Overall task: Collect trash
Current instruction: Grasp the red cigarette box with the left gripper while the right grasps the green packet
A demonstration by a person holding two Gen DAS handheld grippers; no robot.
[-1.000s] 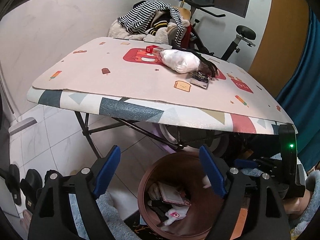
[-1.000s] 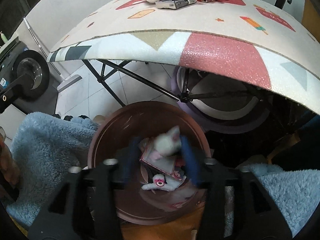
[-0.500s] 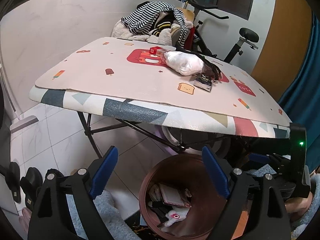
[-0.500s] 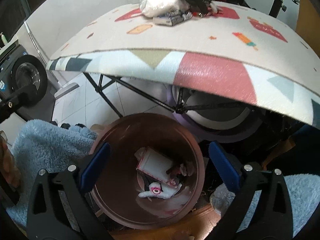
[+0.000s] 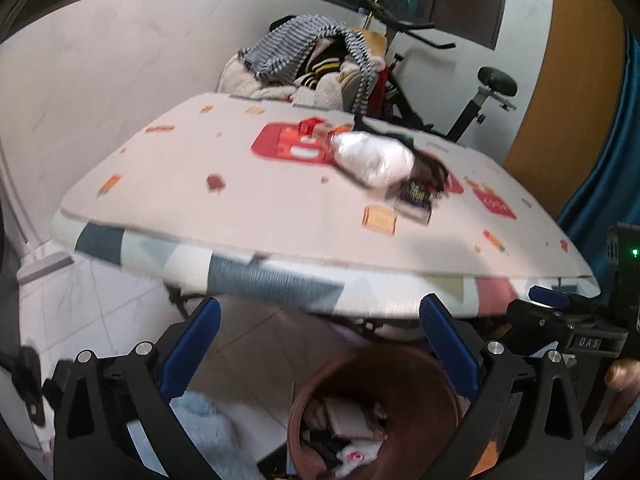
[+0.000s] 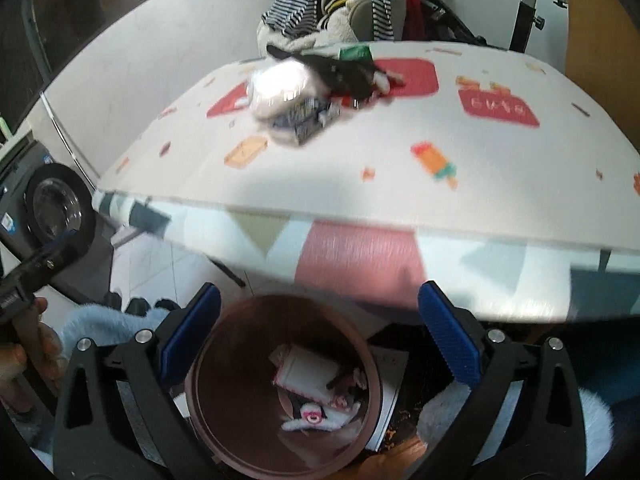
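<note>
A brown round bin stands on the floor under the table's near edge, with a white card and pink-and-white scraps inside; it also shows in the left wrist view. On the table lie a clear plastic bag, a dark snack wrapper, a small red box and black scraps. My left gripper is open and empty, low in front of the table edge. My right gripper is open and empty above the bin.
A chair heaped with striped clothes and an exercise bike stand behind the table. A washing machine is at the left. A blue fluffy rug lies by the bin. A blue curtain hangs at the right.
Both grippers have risen and tilted up toward the tabletop. The right gripper, blurred and narrow over the bin a second ago, now stands wide open; the white scrap between its fingers lies in the bin.
</note>
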